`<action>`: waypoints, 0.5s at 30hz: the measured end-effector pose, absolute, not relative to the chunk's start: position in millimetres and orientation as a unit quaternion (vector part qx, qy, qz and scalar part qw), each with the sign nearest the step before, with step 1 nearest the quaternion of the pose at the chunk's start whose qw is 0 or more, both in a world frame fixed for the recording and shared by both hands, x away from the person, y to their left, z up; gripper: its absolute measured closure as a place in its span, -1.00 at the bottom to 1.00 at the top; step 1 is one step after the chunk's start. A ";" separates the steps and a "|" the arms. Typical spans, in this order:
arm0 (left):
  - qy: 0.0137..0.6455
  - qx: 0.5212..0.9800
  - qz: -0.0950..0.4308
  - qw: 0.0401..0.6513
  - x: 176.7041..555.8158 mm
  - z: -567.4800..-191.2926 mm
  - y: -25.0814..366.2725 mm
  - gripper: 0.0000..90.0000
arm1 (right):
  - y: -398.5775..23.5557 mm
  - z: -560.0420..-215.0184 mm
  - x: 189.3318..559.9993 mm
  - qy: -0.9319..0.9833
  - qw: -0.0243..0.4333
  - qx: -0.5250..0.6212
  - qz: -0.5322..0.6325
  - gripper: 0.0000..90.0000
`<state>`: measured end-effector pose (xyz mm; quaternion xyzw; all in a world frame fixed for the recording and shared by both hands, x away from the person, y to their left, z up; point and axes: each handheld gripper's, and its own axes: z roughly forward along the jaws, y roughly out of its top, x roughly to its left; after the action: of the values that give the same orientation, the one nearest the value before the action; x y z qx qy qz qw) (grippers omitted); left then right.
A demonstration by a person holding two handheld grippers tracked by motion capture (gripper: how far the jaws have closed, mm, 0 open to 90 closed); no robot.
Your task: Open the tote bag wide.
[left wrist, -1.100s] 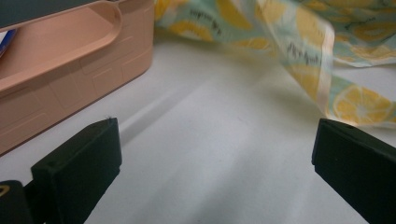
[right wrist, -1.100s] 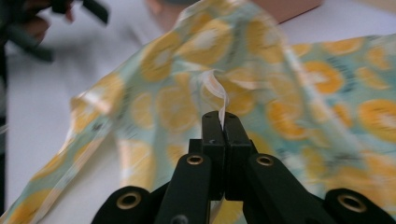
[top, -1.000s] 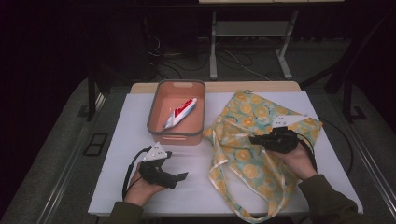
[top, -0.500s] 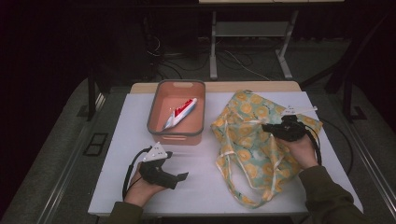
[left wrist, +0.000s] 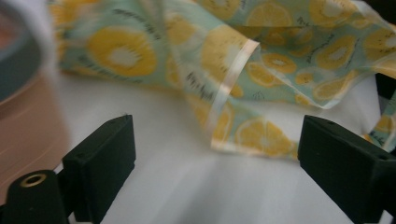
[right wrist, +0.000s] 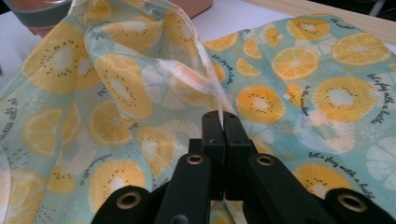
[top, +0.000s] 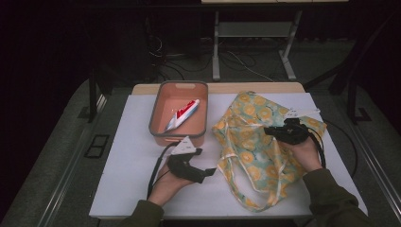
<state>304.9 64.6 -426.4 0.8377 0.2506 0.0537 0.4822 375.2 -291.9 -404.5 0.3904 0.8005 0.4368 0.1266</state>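
A fruit-print cloth bag (top: 255,142) with pale handles lies bunched on the right half of the white table. My right gripper (top: 272,131) is shut on the bag's upper layer, pinching a cream hem strip (right wrist: 212,95) between its jaws and holding the cloth a little off the table. My left gripper (top: 211,172) rests low on the table just left of the bag, its jaws wide open and nothing between them; the bag's near edge (left wrist: 243,135) lies just ahead of its fingers (left wrist: 100,158).
A salmon-coloured bin (top: 159,111) with a grey rim stands at the back centre-left and holds a red-and-white tube (top: 182,115). The bag's long handle loop (top: 257,204) trails toward the table's front edge. Dark floor and table legs lie beyond.
My right gripper has lifted and drawn the bag's upper layer up and to the right, bunching the cloth. The left gripper has stayed put.
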 end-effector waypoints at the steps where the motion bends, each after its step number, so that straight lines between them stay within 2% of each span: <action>1: 0.250 0.838 0.055 0.481 307.3 -427.9 56.7 -0.73 | -291.6 -404.7 375.2 0.801 0.126 0.389 0.437 0.99; 6: 0.254 0.841 0.066 0.474 319.2 -433.9 31.0 -0.60 | -291.0 -404.6 374.0 0.802 0.125 0.386 0.438 0.99; 7: 0.254 0.840 0.070 0.474 321.1 -434.5 29.7 -0.47 | -290.8 -404.8 373.8 0.803 0.125 0.386 0.437 0.99; 10: 0.250 0.843 0.081 0.469 323.4 -434.1 30.0 0.39 | -290.0 -405.1 373.4 0.804 0.126 0.383 0.437 0.99; 12: 0.253 0.847 0.085 0.460 322.1 -431.6 34.8 0.80 | -291.0 -404.3 373.2 0.803 0.128 0.384 0.437 0.99; 13: 0.252 0.848 0.085 0.458 321.3 -429.8 39.0 0.91 | -292.5 -403.8 373.2 0.802 0.129 0.385 0.438 0.99; 15: 0.257 0.852 0.079 0.448 319.8 -426.8 48.8 0.96 | -296.7 -402.7 373.3 0.798 0.131 0.390 0.441 0.99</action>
<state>319.8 48.8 -426.8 0.8523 0.2573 0.0788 0.4485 373.3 -296.7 -402.7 0.3897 0.7977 0.4411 0.1312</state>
